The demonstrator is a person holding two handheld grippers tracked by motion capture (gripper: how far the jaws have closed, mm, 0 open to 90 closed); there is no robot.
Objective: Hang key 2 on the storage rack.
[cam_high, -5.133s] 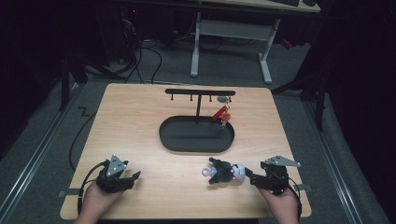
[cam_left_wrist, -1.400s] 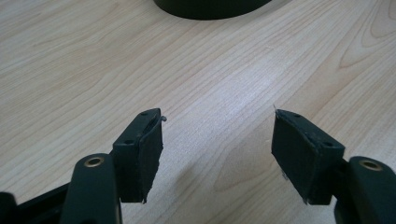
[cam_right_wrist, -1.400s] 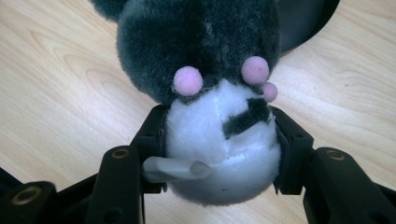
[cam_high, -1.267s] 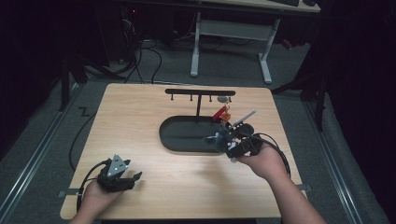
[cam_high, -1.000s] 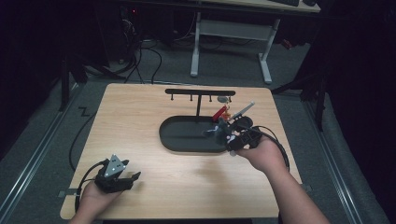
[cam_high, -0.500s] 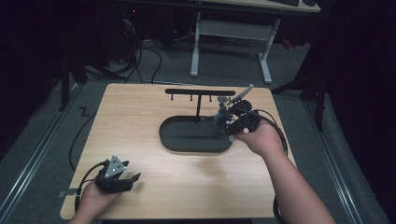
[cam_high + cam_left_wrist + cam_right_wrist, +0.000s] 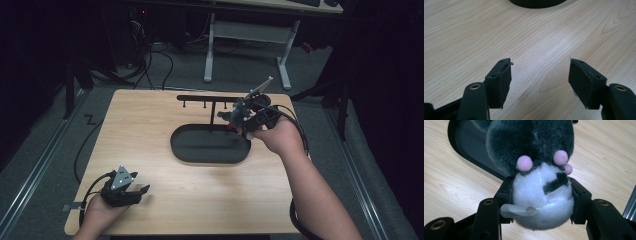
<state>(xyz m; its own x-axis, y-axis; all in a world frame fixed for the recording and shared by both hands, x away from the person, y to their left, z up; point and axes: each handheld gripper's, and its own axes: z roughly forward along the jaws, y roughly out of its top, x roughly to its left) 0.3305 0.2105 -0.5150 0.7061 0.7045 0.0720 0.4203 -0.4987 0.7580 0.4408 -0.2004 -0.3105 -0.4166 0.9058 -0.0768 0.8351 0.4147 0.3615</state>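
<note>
Gripping a small plush toy across its white belly, the right hand-held gripper holds it above the far right end of the black oval tray, close under the right part of the black hook rack that rises from the tray's far rim. The toy looks light and very soft — grey-black fur, white front, small pink pompoms — so the jaws sink into the stuffing rather than meet anything firm. Its round belly is the sound place to take it; the paper-like tag at its side would tear or slip. The left hand-held gripper rests with jaws wide apart and nothing between them on the worktop, well short of the tray — idle.
</note>
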